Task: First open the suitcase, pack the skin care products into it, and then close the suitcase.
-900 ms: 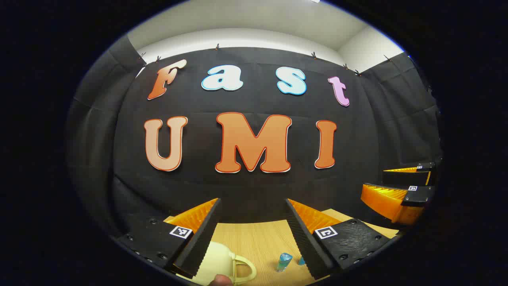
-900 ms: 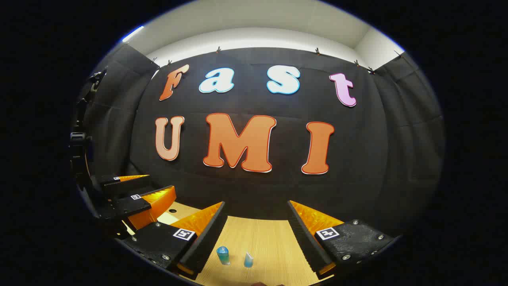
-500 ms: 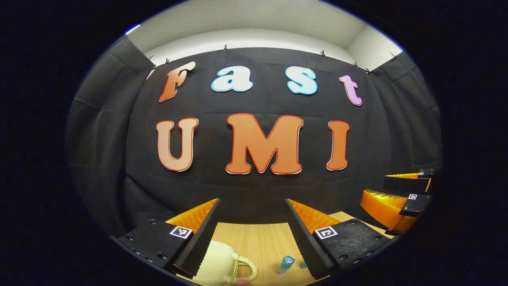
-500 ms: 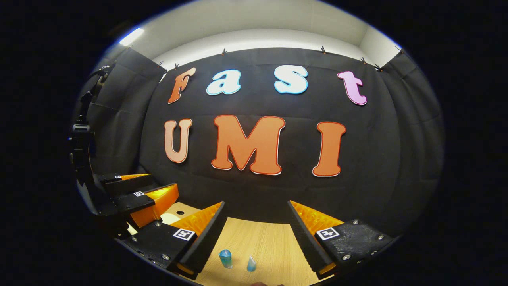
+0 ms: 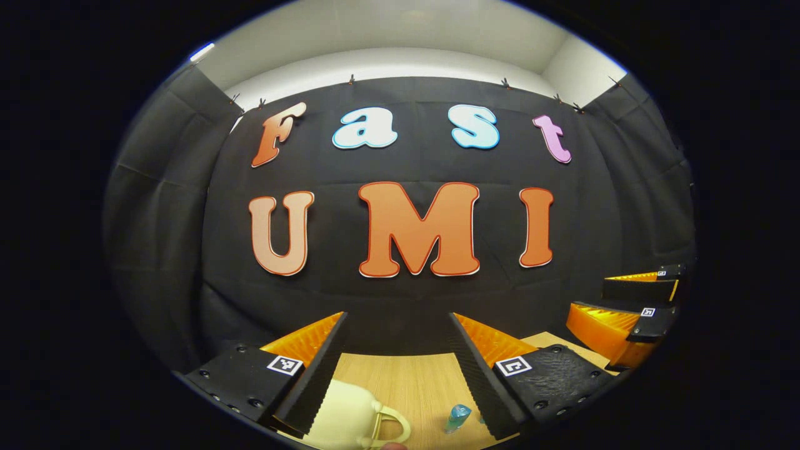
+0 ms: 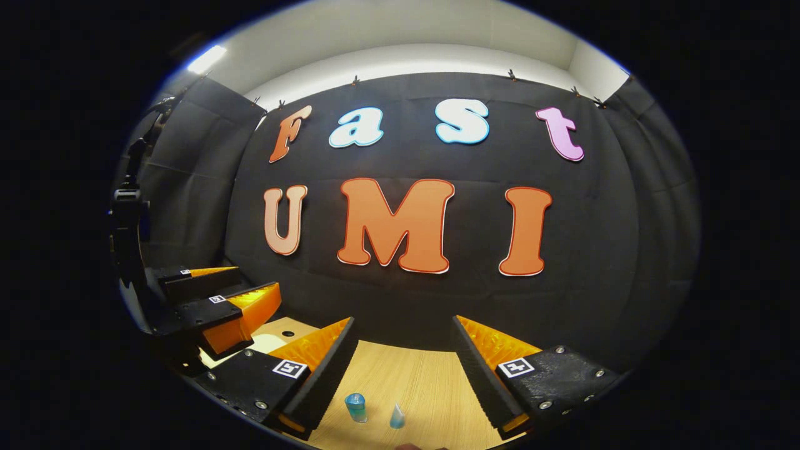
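Observation:
In the left gripper view my left gripper (image 5: 397, 331) is held high and open, nothing between its fingers. Below it a cream suitcase (image 5: 350, 419) with a loop handle lies on the wooden table (image 5: 412, 381), partly behind the left finger. A small blue bottle (image 5: 457, 417) stands beside the right finger. My right gripper (image 5: 625, 306) appears at the far right. In the right gripper view my right gripper (image 6: 403, 337) is open and empty above the table (image 6: 412, 381). A blue bottle (image 6: 355, 407) and a small blue tube (image 6: 397, 416) stand below it. The left gripper (image 6: 219, 300) appears at the left.
The black cloth wall rises close behind the table's far edge. A dark stand (image 6: 128, 231) stands at the left of the right gripper view. A small hole (image 6: 288, 334) marks the tabletop near the left gripper.
Both views have drifted slightly; the suitcase and bottles sit a little lower and further right in the left gripper view. Both grippers stay open.

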Tool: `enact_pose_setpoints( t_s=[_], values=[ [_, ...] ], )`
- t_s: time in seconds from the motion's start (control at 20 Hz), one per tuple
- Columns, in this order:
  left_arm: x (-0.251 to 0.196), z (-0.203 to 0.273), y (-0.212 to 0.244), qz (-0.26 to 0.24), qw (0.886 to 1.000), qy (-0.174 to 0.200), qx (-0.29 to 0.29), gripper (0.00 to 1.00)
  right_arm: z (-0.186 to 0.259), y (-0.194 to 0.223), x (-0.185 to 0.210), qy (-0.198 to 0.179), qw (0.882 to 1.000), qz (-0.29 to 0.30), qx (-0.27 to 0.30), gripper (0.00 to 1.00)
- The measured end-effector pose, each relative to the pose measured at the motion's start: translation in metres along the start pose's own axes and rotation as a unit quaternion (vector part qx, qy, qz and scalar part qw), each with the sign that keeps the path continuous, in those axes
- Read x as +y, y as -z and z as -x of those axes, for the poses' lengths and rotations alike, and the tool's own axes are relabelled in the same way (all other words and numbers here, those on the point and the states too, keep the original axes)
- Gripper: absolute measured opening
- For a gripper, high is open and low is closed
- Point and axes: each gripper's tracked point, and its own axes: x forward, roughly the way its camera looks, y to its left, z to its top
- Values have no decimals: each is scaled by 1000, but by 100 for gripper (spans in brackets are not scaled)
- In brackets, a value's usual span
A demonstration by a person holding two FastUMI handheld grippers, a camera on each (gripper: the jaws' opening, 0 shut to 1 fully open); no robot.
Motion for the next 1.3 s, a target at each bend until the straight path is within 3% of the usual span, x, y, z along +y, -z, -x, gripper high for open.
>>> enact_pose_setpoints(
  t_s=[0.45, 0.7, 1.0, 1.3],
  values=[
    [16, 7, 25, -82, 996, 8, 40, 96, -18, -1, -29, 17, 1000, -3, -6, 95],
    [18, 18, 58, -139, 986, 34, 89, 96, -21, 2, -53, 37, 999, -1, -7, 95],
    [33, 31, 89, -223, 964, 51, 138, 98, -13, 7, -76, 61, 998, 1, -1, 95],
    [44, 41, 116, -306, 932, 80, 178, 98, -4, 12, -91, 76, 997, 5, 6, 95]
  ],
)
